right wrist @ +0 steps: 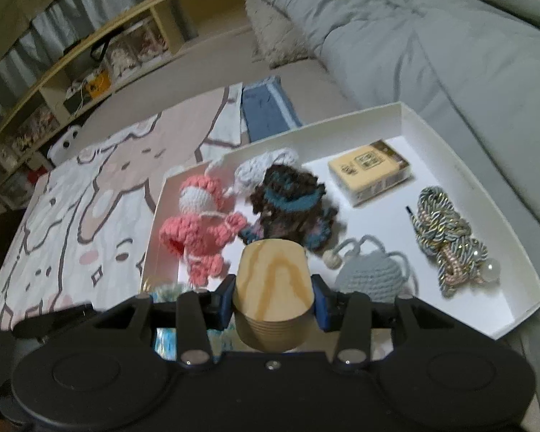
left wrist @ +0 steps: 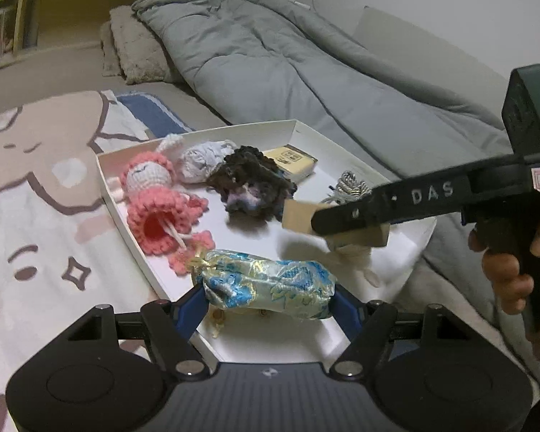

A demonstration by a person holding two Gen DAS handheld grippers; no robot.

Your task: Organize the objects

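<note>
A white tray (left wrist: 126, 212) lies on the bed and also shows in the right wrist view (right wrist: 493, 198). In it are a pink crochet doll (left wrist: 154, 198), a white crochet piece (left wrist: 198, 160), a dark crochet doll (left wrist: 250, 183), a yellow box (right wrist: 369, 171), a braided cord (right wrist: 446, 234) and a grey crochet ball (right wrist: 369, 275). My left gripper (left wrist: 268, 297) is shut on a blue-and-gold brocade pouch (left wrist: 266, 284) above the tray's near edge. My right gripper (right wrist: 273, 297) is shut on a wooden block (right wrist: 273, 284) held above the tray; the block also shows in the left wrist view (left wrist: 298, 216).
A cartoon-print blanket (left wrist: 36, 198) covers the bed left of the tray. A grey duvet (left wrist: 270, 54) lies behind and to the right. A fluffy cushion (left wrist: 133, 46) and a wooden shelf (right wrist: 90, 64) are at the back.
</note>
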